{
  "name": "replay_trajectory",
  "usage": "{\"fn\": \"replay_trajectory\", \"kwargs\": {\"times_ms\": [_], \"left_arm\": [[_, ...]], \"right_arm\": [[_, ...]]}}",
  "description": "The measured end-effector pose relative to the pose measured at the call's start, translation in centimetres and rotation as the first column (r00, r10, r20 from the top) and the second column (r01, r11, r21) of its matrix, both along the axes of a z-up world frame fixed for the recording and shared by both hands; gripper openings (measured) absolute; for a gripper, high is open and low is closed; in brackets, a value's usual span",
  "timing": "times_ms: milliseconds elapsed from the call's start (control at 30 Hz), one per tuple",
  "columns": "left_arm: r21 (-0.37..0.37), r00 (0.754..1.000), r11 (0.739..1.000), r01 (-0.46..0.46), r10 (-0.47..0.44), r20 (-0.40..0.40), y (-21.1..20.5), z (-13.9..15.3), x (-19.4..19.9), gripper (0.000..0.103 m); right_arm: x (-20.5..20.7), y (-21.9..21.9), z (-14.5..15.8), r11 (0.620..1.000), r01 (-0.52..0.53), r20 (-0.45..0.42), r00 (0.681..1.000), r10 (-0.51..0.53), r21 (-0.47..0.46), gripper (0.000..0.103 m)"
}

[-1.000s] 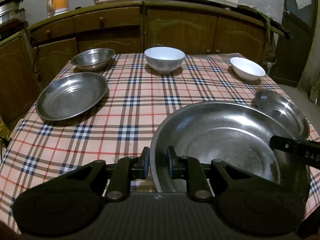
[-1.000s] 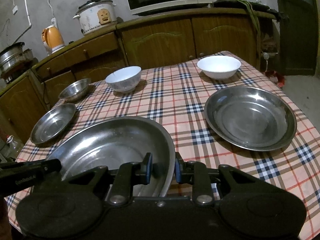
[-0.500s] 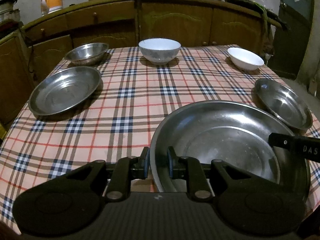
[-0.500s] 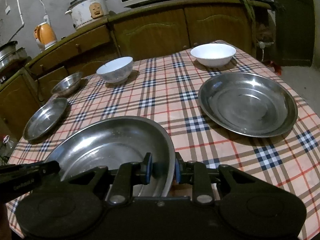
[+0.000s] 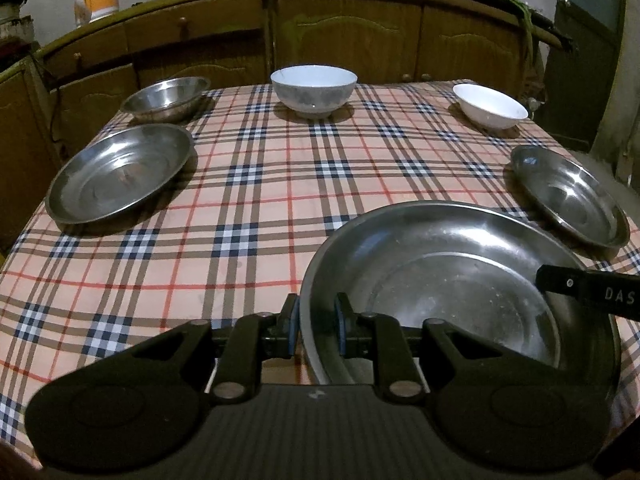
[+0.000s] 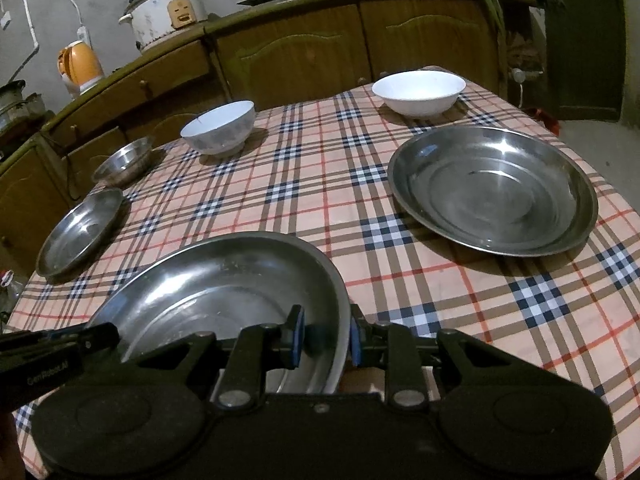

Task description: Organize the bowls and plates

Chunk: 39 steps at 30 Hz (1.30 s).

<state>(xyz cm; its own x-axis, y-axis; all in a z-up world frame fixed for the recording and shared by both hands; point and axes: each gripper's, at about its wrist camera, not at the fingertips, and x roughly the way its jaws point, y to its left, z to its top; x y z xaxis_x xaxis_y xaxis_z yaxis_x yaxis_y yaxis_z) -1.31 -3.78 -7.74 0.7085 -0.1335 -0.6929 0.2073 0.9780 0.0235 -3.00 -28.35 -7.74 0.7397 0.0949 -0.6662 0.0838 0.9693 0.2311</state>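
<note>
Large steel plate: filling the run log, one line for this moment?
large steel plate | left fingers grip rim | right fingers grip opposite rim | over tablecloth

Three steel plates (image 5: pixel 116 176), three bowls (image 5: pixel 314 88).

My two wrist cameras sit low, angled down toward twelve o'clock; both share the tabletop (image 5: pixel 248 200) (image 6: pixel 320 184).

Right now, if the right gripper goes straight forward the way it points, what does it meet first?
Probably the checked tablecloth. The right gripper is shut on the big steel basin and points down and forward between the white bowl and the steel plate. Depth is unclear.
</note>
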Motion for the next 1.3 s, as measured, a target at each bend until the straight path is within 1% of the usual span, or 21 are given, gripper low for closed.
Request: {"fn": "replay_trajectory", "kwargs": {"times_ms": [200, 400, 500, 567, 667, 800, 933, 1000, 1067, 1100, 1133, 1200, 1300], "left_arm": [[-0.001, 1.000, 1.000, -0.001, 0.001, -0.014, 0.1, -0.4, 0.3, 0.019], [-0.010, 0.999, 1.000, 0.000, 0.000, -0.042, 0.2, -0.8, 0.4, 0.021], [-0.020, 0.998, 1.000, 0.002, -0.003, -0.055, 0.2, -1.0, 0.4, 0.025], [-0.031, 0.998, 1.000, 0.002, -0.004, -0.062, 0.2, -0.9, 0.5, 0.026], [-0.039, 0.998, 0.999, -0.005, 0.002, -0.068, 0.3, -0.8, 0.4, 0.026], [-0.048, 0.998, 0.999, -0.018, 0.015, -0.061, 0.5, -0.3, 0.3, 0.026], [-0.054, 0.999, 0.998, -0.024, 0.021, -0.049, 0.7, 0.4, 0.1, 0.028], [-0.054, 0.999, 0.998, -0.028, 0.026, -0.045, 0.8, 0.8, 0.1, 0.029], [-0.061, 0.999, 0.997, -0.038, 0.036, -0.038, 1.1, 1.3, 0.1, 0.035], [-0.062, 0.998, 0.997, -0.045, 0.043, -0.034, 1.2, 1.6, 0.1, 0.039], [-0.061, 0.998, 0.997, -0.050, 0.048, -0.031, 1.4, 1.9, 0.1, 0.040], [-0.060, 0.998, 0.997, -0.054, 0.052, -0.031, 1.6, 2.3, 0.2, 0.041], [-0.053, 0.997, 0.996, -0.069, 0.067, -0.025, 2.0, 2.8, 0.1, 0.048]], "right_arm": [[0.1, 0.1, -0.4, 1.000, -0.003, -0.013, 1.000, 0.003, -0.002, 0.030], [0.2, 0.2, -0.7, 1.000, -0.001, -0.027, 1.000, 0.001, -0.003, 0.034], [0.2, 0.1, -0.8, 1.000, -0.004, -0.035, 0.999, 0.004, 0.005, 0.036], [0.1, 0.2, -0.9, 1.000, -0.005, -0.040, 0.999, 0.005, 0.007, 0.039], [0.1, 0.3, -0.9, 1.000, -0.002, -0.049, 0.999, 0.002, -0.003, 0.039], [-0.1, 0.0, -0.4, 1.000, 0.025, -0.034, 0.999, -0.026, -0.013, 0.040], [-0.5, -0.2, 0.5, 0.999, 0.041, -0.002, 0.999, -0.041, -0.021, 0.049], [-0.6, -0.1, 0.9, 0.999, 0.042, 0.011, 0.999, -0.041, -0.021, 0.051], [-0.7, 0.0, 1.5, 0.999, 0.036, 0.028, 0.999, -0.035, -0.019, 0.056], [-0.7, 0.1, 1.8, 0.999, 0.032, 0.036, 0.999, -0.031, -0.020, 0.061], [-0.8, 0.3, 2.1, 0.999, 0.027, 0.046, 0.999, -0.026, -0.023, 0.064], [-0.8, 0.6, 2.5, 1.000, 0.014, 0.058, 0.998, -0.013, -0.026, 0.065], [-0.8, 1.2, 3.0, 1.000, -0.005, 0.067, 0.998, 0.007, -0.029, 0.069]]}}
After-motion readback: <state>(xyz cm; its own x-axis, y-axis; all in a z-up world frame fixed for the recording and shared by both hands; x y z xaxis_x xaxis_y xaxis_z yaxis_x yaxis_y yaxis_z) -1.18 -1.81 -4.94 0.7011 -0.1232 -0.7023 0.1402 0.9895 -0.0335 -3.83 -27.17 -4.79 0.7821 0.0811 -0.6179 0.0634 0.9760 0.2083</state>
